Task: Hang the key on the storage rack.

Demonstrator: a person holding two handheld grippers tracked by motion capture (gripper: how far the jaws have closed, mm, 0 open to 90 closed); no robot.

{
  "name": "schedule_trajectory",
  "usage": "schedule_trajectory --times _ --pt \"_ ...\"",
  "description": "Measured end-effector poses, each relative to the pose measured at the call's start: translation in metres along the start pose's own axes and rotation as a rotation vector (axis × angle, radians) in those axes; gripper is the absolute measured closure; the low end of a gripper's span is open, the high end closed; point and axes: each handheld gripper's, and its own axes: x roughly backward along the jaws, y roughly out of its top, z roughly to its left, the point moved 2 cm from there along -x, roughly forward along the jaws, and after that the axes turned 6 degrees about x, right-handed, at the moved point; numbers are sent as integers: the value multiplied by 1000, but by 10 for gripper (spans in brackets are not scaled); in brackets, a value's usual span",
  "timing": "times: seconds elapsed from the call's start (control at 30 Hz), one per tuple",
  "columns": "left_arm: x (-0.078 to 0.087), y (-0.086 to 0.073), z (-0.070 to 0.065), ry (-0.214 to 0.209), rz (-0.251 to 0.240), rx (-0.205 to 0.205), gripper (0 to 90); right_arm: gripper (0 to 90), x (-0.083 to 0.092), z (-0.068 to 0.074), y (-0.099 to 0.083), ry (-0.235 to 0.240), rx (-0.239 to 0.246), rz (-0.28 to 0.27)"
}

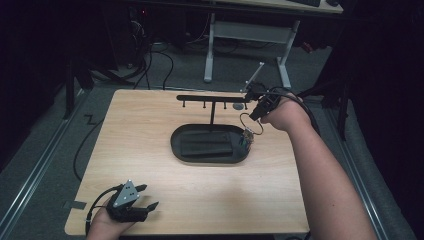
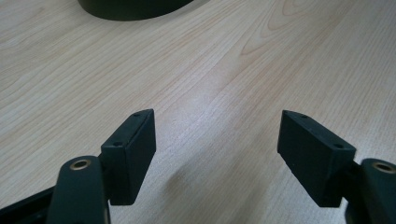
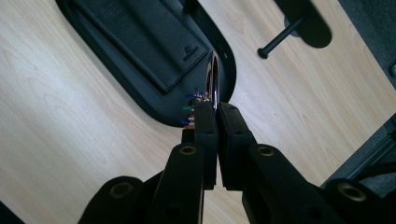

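**Ring carried toward the hook rack**

Nearest the camera, my left gripper (image 1: 142,196) rests at the near left corner of the table (image 1: 150,125), jaws spread wide with nothing between them. In the left gripper view both pads (image 2: 133,154) stand over bare wood.

My right gripper (image 3: 217,121) is at the far right, jaws clenched on a thin metal ring (image 3: 214,79). In the high view the ring (image 1: 250,124) hangs below the gripper (image 1: 256,116), with a small cluster of coloured pieces (image 1: 247,137) dangling from it, just above the right end of the black oval tray (image 1: 180,150). A dark flat pad (image 1: 206,144) lies in the tray.

Step in hand, by my judgement: carrying the ring to the black rack (image 1: 212,98), whose crossbar has short pegs hanging beneath it.

The next move calls for:
1. Lifting the ring level with a peg near the right end.
2. Turning the ring so its opening faces the peg tip.
3. Sliding it on before releasing.

The left gripper has no part to play here.
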Motion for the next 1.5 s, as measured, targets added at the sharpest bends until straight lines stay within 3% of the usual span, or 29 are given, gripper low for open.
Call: schedule_trajectory --times 0.27,0.67,0.77,1.17,1.3,1.33,1.5 --pt "1 -2 1 1 15 2 287 881 -12 -18 7 7 -41 -28" --pt "-2 -3 1 -3 20 -1 289 879 -22 -40 14 0 -83 -20" --pt "-3 -3 1 -6 28 -2 289 878 -25 -41 15 2 -111 -16" --pt "-4 -4 0 -9 27 -2 290 870 -34 -46 17 -12 -118 -11" --pt "-6 -4 0 -14 33 -3 290 824 -33 -49 18 -37 -118 -46" --pt "-6 -4 0 -14 35 -5 290 822 -32 -48 18 -42 -135 -47" --pt "-5 -4 1 -16 34 0 290 768 -29 -45 19 -56 -124 -51"
